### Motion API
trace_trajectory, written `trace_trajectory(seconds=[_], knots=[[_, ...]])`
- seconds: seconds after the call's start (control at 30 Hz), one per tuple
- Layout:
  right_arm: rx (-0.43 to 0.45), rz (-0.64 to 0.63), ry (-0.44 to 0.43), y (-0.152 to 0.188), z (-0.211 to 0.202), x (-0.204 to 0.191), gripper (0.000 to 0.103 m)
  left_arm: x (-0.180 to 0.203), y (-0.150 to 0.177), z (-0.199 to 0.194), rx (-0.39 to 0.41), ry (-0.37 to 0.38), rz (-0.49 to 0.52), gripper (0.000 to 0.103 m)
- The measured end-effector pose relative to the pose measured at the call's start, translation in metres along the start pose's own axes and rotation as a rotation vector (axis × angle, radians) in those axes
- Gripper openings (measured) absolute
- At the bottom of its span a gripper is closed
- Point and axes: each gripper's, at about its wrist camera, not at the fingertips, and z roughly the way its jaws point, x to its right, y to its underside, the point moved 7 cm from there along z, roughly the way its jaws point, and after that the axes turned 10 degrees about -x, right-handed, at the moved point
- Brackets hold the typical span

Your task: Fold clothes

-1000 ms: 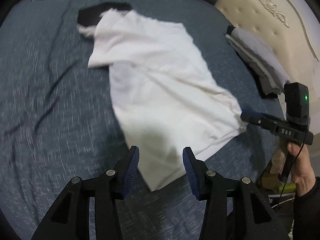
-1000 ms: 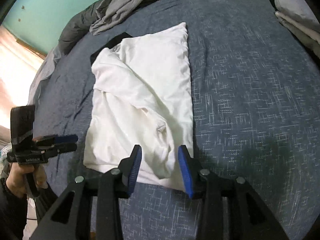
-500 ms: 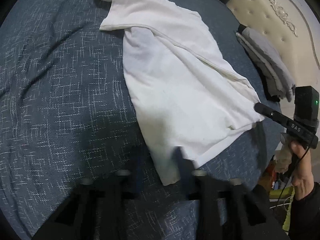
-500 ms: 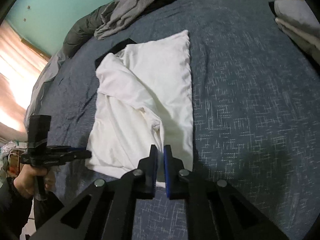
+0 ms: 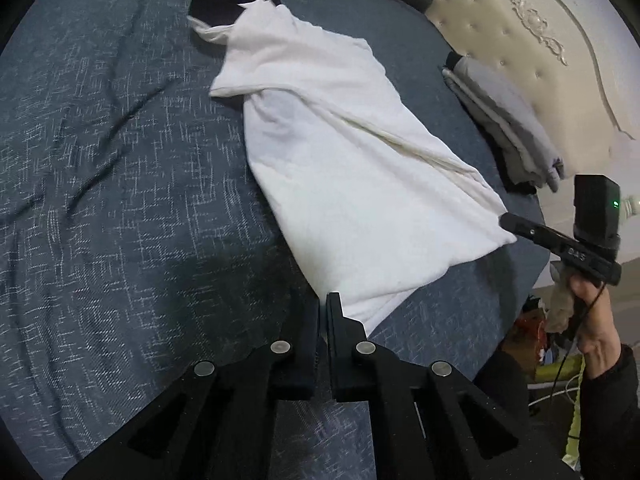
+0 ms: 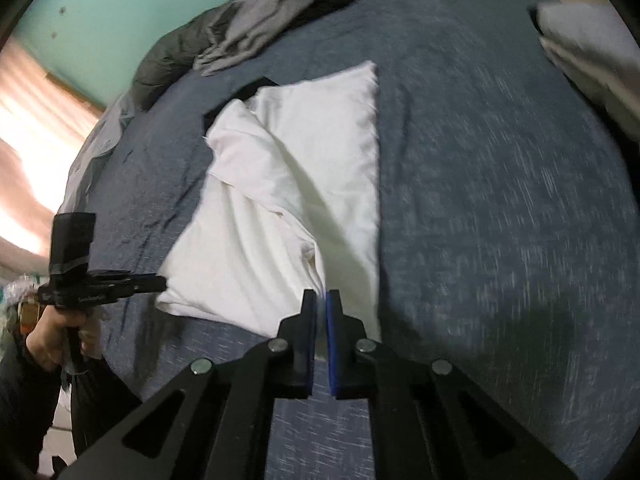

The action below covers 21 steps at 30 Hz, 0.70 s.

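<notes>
A: Where is the white T-shirt [image 5: 344,168]?

B: Half-folded on the blue bed [image 5: 112,184]. The left tool [image 5: 323,307] and right tool [image 6: 321,307] are each clamped on a near hem corner.

A: Risk?

B: Thin fabric may slip free when lifted, or drag unevenly and bunch.

Both grippers, open a second ago, now pinched on the near hem of the white shirt [image 5: 352,184]: left gripper [image 5: 323,300] at one corner, right gripper [image 6: 321,300] at the other. Hem edge bunched, drawn taut between them.
</notes>
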Motion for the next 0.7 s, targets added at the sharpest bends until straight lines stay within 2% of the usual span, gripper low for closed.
trace_trajectory(seconds=[0.23,0.37,0.4,0.47,0.53,0.63,0.7], knots=[[-0.019,0.038,0.035,0.007,0.022,0.024,0.004,0.003,0.006,0.022,-0.033,-0.011,-0.001,0.003],[0.011,0.051,0.041,0.003,0.015,0.032,0.004,0.005,0.006,0.022,-0.034,0.043,-0.038,0.004],[0.016,0.054,0.038,0.001,0.013,0.034,0.004,0.008,0.008,0.024,-0.042,0.048,-0.033,0.006],[0.019,0.059,0.017,0.001,0.010,0.032,0.004,0.014,0.013,0.027,-0.052,0.045,-0.008,0.019],[0.020,0.063,-0.007,0.001,0.007,0.029,0.004,0.018,0.018,0.030,-0.061,0.049,0.000,0.026],[0.019,0.056,-0.034,0.002,0.004,0.021,0.005,0.022,0.022,0.035,-0.065,0.053,0.014,0.026],[0.013,0.036,-0.034,0.003,0.004,0.013,0.011,0.023,0.022,0.038,-0.060,0.055,0.016,0.025]])
